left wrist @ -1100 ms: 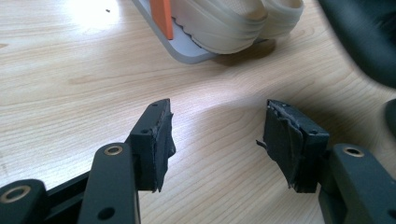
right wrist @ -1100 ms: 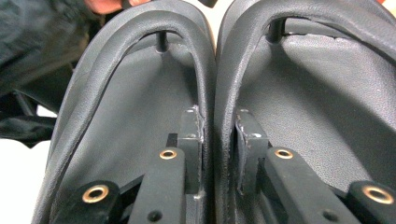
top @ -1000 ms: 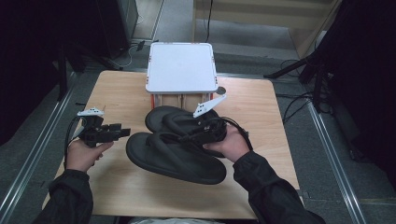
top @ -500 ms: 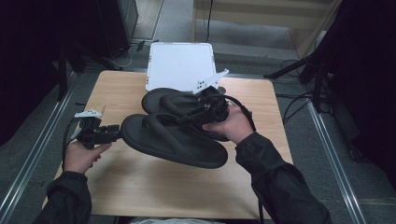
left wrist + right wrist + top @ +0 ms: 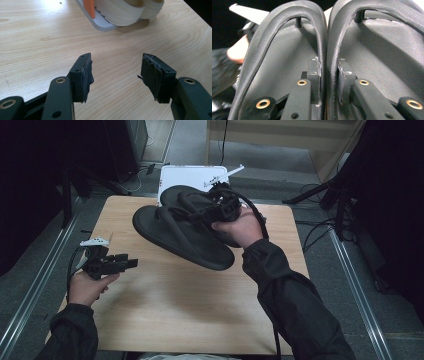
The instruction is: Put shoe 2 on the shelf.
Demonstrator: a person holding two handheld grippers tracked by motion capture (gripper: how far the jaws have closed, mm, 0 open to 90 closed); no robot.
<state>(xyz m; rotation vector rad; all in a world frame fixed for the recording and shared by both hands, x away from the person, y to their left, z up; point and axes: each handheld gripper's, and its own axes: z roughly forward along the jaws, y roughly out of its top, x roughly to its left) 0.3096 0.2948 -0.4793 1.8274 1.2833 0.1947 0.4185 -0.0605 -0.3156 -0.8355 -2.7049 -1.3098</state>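
left hand-held gripper (image 5: 131, 263): low, jaws apart | right hand-held gripper (image 5: 196, 214): raised, clamped

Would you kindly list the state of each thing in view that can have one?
Left hand-held gripper: open, empty, over the table.
Right hand-held gripper: shut on the flip-flop straps.
Flip-flops: lifted off the table, held together.
White box: closed, at the table's far edge.
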